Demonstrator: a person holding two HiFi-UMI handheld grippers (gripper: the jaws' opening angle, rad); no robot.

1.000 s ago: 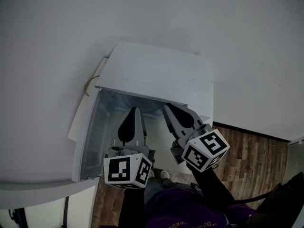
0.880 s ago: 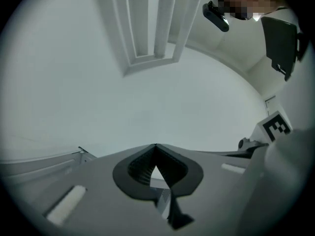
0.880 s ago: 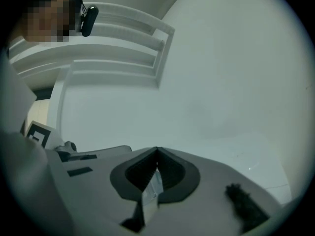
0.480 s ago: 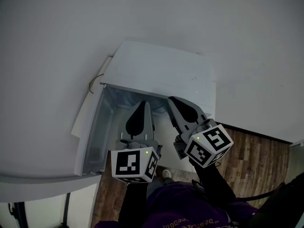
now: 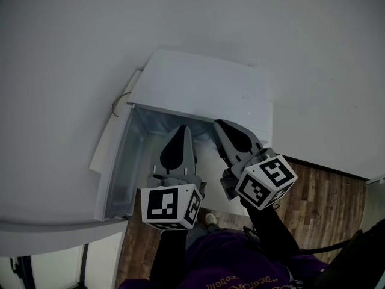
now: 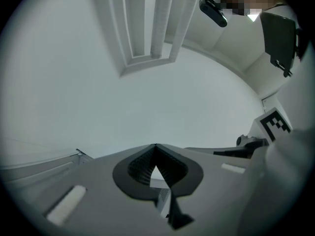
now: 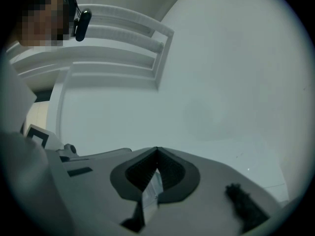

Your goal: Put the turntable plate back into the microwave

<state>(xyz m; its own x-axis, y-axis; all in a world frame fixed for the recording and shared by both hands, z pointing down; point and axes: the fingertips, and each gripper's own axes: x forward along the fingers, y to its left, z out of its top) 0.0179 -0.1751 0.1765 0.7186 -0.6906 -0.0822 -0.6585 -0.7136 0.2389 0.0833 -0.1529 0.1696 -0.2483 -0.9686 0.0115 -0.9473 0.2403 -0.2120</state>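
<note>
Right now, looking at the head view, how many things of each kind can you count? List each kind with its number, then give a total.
grippers: 2, the left gripper and the right gripper, both shut with nothing held
microwave: 1
shoe: 1
total: 4

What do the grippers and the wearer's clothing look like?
The left gripper and right gripper have grey tongs tapering to a point with black teardrop-shaped insets. Each carries a white cube printed with black square markers. The person wears dark sleeves and a purple top.
</note>
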